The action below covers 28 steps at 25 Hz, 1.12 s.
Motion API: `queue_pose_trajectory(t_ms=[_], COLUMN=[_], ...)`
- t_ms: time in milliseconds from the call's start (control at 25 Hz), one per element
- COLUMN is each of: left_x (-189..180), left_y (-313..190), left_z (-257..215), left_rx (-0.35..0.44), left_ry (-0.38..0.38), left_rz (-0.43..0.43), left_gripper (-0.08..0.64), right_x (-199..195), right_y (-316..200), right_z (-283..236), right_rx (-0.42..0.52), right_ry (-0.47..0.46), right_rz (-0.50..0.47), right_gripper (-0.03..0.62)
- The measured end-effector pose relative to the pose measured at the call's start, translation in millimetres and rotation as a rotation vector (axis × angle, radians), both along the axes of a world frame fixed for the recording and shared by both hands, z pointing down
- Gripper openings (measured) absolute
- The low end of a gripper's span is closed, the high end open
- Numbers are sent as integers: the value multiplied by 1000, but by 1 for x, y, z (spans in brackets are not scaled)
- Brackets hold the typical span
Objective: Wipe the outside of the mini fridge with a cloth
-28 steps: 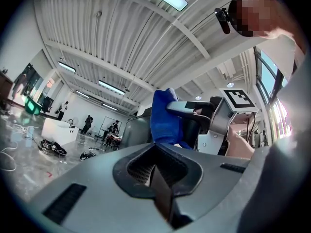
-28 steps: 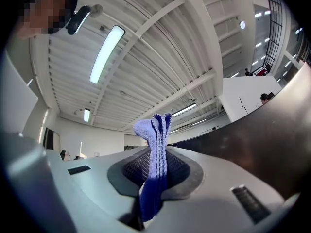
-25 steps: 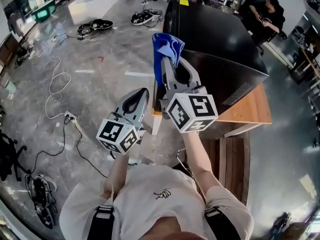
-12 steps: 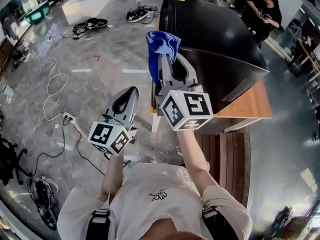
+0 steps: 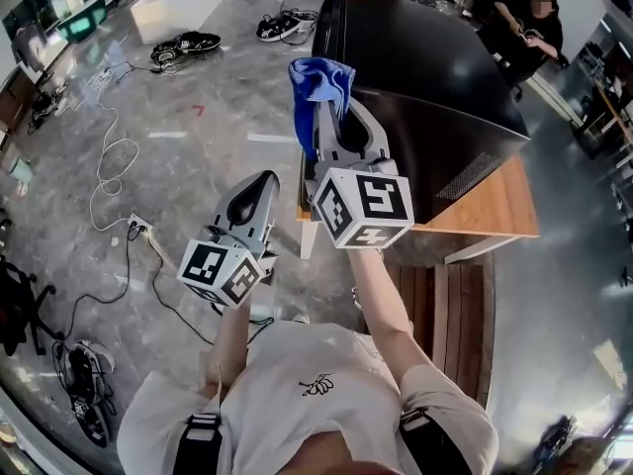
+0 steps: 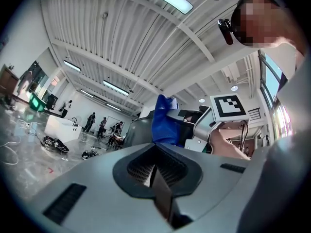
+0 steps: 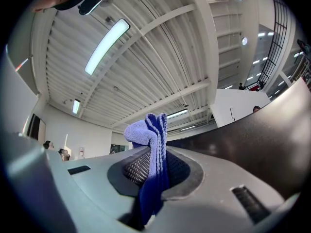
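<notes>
1. The mini fridge is a black box on a low wooden table, with its top and left side facing the person.
2. The blue cloth is bunched up just beside the fridge's near left edge. From the head view I cannot tell whether it touches the panel.
3. The right gripper is clamped on that cloth, and in the right gripper view a fold runs down between its jaws.
4. The left gripper hangs lower and off to the left, well clear of the fridge. Its jaws are pressed together with nothing between them.
5. The wipe looks about to start. To do it well, I'd turn the tuft flat onto the panel and press lightly, so that cloth rather than jaw tips meets the surface. Then I'd draw long overlapping strokes.
6. Cables trail over the floor to the left.
</notes>
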<state>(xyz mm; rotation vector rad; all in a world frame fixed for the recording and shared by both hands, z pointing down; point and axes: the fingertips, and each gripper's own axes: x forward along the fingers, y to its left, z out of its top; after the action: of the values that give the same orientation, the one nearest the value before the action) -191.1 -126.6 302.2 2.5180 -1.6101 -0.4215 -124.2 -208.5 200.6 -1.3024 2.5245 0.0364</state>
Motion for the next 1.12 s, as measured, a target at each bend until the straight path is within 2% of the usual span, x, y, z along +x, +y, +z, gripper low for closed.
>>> queue_pose_trajectory(t_ms=[160,360,880,1120], left_x=[9,23,79,106], left_y=[-1,-1,-20,-25], left_z=[2,4,20,24], left_rx=[-6,-8,-37,-45], left_ry=[-11,-23,-32,-34], left_rz=[6,26,137,185], left_gripper=[5,5,5,5], right_x=[17,48,167,238], right_y=[-4,-3,-11,-18], right_z=[-1,-1,5,6], right_rx=[-10,9,14,-7], right_ry=[-10,11,30,24], right_rz=[34,142,376,485], right_gripper=[61,61,61,61])
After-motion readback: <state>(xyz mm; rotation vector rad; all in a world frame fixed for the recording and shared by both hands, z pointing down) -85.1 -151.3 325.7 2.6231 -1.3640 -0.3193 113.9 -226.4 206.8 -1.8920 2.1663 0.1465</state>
